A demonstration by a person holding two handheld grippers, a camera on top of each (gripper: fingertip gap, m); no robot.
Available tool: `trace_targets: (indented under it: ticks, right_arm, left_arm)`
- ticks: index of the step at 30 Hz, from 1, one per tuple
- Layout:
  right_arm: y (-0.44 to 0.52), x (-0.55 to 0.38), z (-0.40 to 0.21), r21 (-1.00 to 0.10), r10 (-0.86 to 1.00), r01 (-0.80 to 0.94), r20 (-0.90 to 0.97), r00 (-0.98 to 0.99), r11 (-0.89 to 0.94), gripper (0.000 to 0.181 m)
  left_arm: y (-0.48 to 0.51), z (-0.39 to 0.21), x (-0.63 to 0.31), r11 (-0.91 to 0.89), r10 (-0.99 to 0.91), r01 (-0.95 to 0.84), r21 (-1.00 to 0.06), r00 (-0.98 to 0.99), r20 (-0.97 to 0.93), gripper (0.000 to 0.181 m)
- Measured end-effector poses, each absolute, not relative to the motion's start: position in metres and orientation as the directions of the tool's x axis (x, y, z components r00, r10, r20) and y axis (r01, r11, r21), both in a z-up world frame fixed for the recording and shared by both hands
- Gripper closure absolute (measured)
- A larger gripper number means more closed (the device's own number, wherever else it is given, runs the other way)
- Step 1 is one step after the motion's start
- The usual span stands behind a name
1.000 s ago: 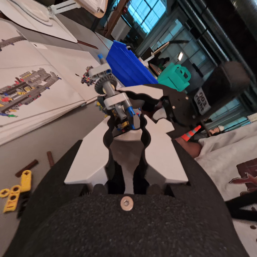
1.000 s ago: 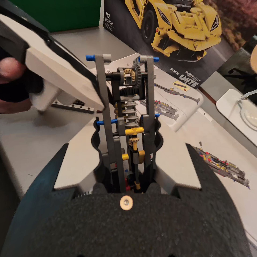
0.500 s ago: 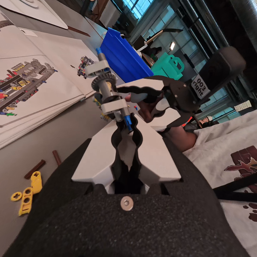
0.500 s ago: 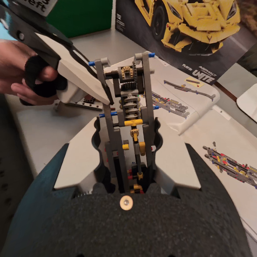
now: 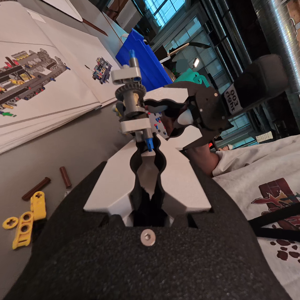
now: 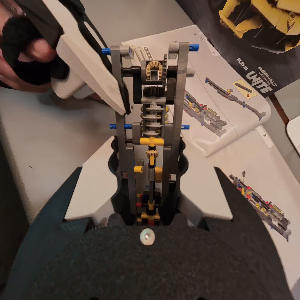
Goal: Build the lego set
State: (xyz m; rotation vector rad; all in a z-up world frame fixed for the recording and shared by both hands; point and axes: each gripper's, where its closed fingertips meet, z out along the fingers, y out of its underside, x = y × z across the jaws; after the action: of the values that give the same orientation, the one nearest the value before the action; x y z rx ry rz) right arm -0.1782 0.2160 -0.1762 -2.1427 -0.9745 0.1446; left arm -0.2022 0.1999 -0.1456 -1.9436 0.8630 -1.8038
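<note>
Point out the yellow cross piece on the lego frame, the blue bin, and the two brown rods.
yellow cross piece [image 6: 151, 140], right wrist view, centre of its bar.
blue bin [image 5: 146, 62], left wrist view, its side wall.
brown rods [image 5: 65, 177], left wrist view, middle of the nearer rod, lying on the table.

place: looks like a workshop/lab loft
clues: big windows [image 5: 164, 14], metal duct [image 5: 274, 32], blue bin [image 5: 146, 65], worktable [image 5: 65, 146] with manual [image 5: 40, 81]
</note>
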Motion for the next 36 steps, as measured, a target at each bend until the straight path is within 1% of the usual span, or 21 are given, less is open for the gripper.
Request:
trace_targets:
  ticks: [3,6,9,12,15,17,19,21,23,30,34,36]
  right_arm:
    - [0.216,-0.177,-0.178,-0.695,0.683,0.585,0.185,0.707,-0.418,0.108]
    - [0.214,-0.177,-0.176,-0.722,0.687,0.539,0.123,0.717,-0.433,0.109]
    - [0.214,-0.175,-0.175,-0.713,0.698,0.576,0.171,0.696,-0.400,0.108]
    - [0.214,-0.176,-0.173,-0.720,0.699,0.575,0.177,0.693,-0.389,0.109]
    - [0.217,-0.168,-0.176,-0.710,0.669,0.563,0.175,0.722,-0.423,0.108]
    - [0.215,-0.167,-0.179,-0.706,0.669,0.564,0.172,0.723,-0.428,0.108]
    - [0.215,-0.167,-0.179,-0.708,0.667,0.564,0.176,0.724,-0.425,0.108]
    - [0.215,-0.167,-0.178,-0.710,0.665,0.562,0.178,0.726,-0.425,0.109]
    - [0.214,-0.167,-0.178,-0.710,0.661,0.572,0.199,0.723,-0.411,0.109]
    - [0.212,-0.168,-0.181,-0.714,0.639,0.565,0.214,0.739,-0.414,0.107]
    - [0.214,-0.165,-0.180,-0.693,0.621,0.616,0.306,0.721,-0.373,0.107]
    - [0.214,-0.163,-0.180,-0.684,0.628,0.634,0.324,0.708,-0.362,0.108]
  left_arm:
    - [0.200,-0.147,-0.200,-0.775,-0.616,-0.177,-0.607,-0.002,0.788,0.174]
    - [0.201,-0.143,-0.200,-0.747,-0.655,-0.152,-0.647,0.002,0.755,0.173]
    - [0.200,-0.145,-0.203,-0.690,-0.720,-0.155,-0.707,0.044,0.693,0.168]
    - [0.200,-0.143,-0.207,-0.692,-0.719,-0.130,-0.710,0.049,0.693,0.168]
    - [0.213,-0.137,-0.217,-0.712,-0.702,-0.054,-0.700,0.079,0.708,0.158]
    - [0.222,-0.131,-0.223,-0.705,-0.707,-0.003,-0.710,0.094,0.701,0.157]
    - [0.220,-0.133,-0.222,-0.679,-0.732,-0.031,-0.733,0.106,0.673,0.160]
    - [0.221,-0.137,-0.221,-0.642,-0.762,-0.050,-0.765,0.150,0.630,0.169]
    - [0.220,-0.137,-0.221,-0.622,-0.777,-0.053,-0.781,0.161,0.608,0.169]
    - [0.214,-0.136,-0.220,-0.625,-0.778,-0.057,-0.778,0.127,0.616,0.173]
    - [0.212,-0.139,-0.219,-0.635,-0.771,-0.065,-0.770,0.125,0.625,0.173]
    - [0.211,-0.139,-0.218,-0.632,-0.773,-0.063,-0.773,0.119,0.622,0.173]
